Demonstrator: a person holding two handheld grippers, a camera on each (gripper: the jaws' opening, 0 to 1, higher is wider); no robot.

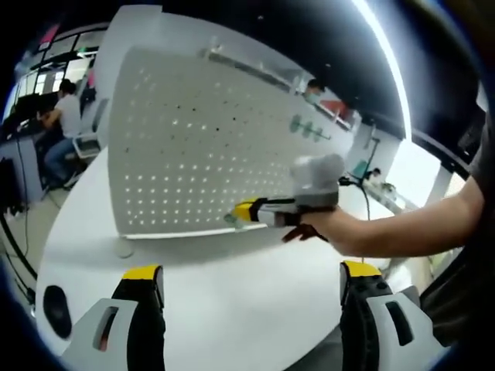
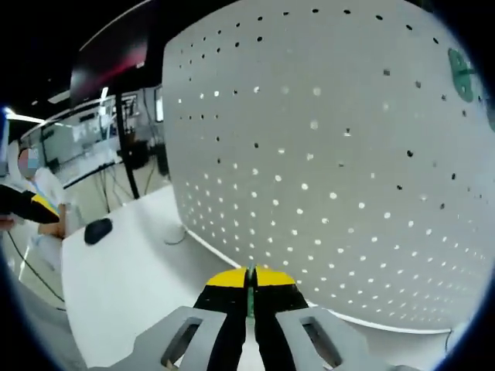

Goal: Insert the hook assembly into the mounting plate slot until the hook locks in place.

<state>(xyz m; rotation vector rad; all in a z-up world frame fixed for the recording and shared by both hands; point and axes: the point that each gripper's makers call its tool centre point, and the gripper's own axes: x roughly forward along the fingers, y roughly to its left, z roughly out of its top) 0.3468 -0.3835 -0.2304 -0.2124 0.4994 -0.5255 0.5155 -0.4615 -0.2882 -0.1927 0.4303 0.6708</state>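
White perforated pegboard panel (image 1: 201, 147) stands upright on the white round table (image 1: 232, 301), well back from the near edge. In the left gripper view, the left claw (image 1: 251, 290) hovers low over the table, its yellow-tipped black jaws spread wide apart with nothing between them.

The right claw (image 1: 241, 212) enters that view from the right, held in a person's hand (image 1: 329, 228), its yellow tip close to the lower part of the panel, near where panel meets table. A small pale green piece shows at its tip; too small to tell its shape.

In the right gripper view, the right claw (image 2: 249, 287) has its yellow-tipped jaws pressed almost together, pinching a thin green hook piece (image 2: 250, 297) that shows as a sliver in the narrow gap. The panel (image 2: 332, 154) looms close ahead; whether the hook touches it cannot be told.

Green hooks (image 1: 307, 128) already hang high on the panel's right side; one green hook (image 2: 462, 73) appears at upper right in the right gripper view.

A black computer mouse (image 2: 98, 229) lies on the table to the left of the panel. A seated person (image 1: 66, 124) works at a desk in the background.
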